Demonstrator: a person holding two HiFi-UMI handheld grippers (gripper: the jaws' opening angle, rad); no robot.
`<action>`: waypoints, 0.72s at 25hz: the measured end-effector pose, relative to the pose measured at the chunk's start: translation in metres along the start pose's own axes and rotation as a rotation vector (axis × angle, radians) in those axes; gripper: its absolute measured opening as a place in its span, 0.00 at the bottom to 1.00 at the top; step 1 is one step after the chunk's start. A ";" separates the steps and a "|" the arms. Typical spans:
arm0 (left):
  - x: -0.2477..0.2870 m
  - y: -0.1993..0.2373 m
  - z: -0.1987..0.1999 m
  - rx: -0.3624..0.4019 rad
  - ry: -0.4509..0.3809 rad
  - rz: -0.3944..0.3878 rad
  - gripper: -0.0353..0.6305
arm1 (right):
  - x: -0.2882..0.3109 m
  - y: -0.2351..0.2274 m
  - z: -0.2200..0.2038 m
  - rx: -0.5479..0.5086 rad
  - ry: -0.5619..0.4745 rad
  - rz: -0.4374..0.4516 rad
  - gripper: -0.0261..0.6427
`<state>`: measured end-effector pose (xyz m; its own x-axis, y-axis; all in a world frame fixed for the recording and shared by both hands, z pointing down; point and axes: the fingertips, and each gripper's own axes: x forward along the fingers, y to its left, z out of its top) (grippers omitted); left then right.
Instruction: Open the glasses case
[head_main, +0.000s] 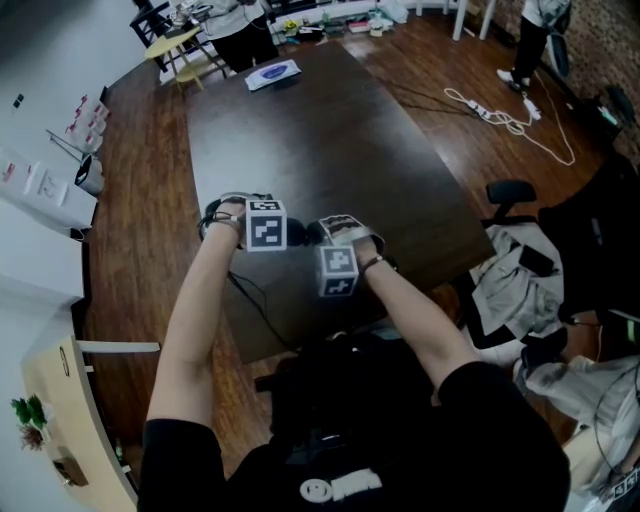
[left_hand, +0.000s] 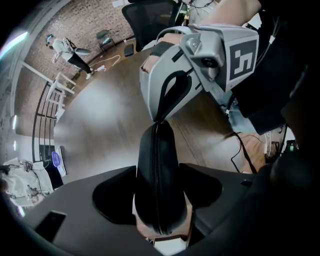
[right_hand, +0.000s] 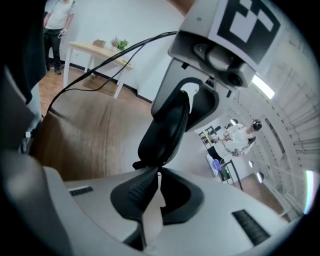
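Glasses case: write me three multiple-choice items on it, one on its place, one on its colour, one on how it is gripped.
1. Where is the glasses case?
A. lying free of both grippers
B. between the left gripper's jaws
C. out of every view

2. What colour is its shell?
A. black
B. red
C. white

3. How do the right gripper's jaws stand?
A. wide apart, clear of the case
B. closed together at the case's end
C. out of view

Answers: 1 B, since the dark jaws flank the case on both sides in the left gripper view. 2 A, since the shell is black in both gripper views. 3 B, since the grey tips meet at the case's end in the right gripper view.
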<state>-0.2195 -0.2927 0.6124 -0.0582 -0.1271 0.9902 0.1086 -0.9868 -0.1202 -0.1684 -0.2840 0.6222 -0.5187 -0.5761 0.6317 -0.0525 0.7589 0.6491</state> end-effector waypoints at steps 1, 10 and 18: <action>0.003 -0.002 -0.002 -0.008 0.005 0.005 0.45 | 0.000 -0.001 0.000 -0.019 -0.003 -0.027 0.08; 0.031 0.001 -0.009 0.002 0.038 0.121 0.48 | -0.014 -0.008 0.007 -0.201 -0.047 -0.102 0.08; 0.038 0.006 0.016 0.022 -0.044 0.219 0.56 | -0.024 -0.016 0.022 -0.311 -0.096 -0.128 0.07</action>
<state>-0.2048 -0.3022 0.6508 0.0124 -0.3331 0.9428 0.1355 -0.9336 -0.3316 -0.1737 -0.2751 0.5874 -0.6032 -0.6183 0.5038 0.1330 0.5448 0.8279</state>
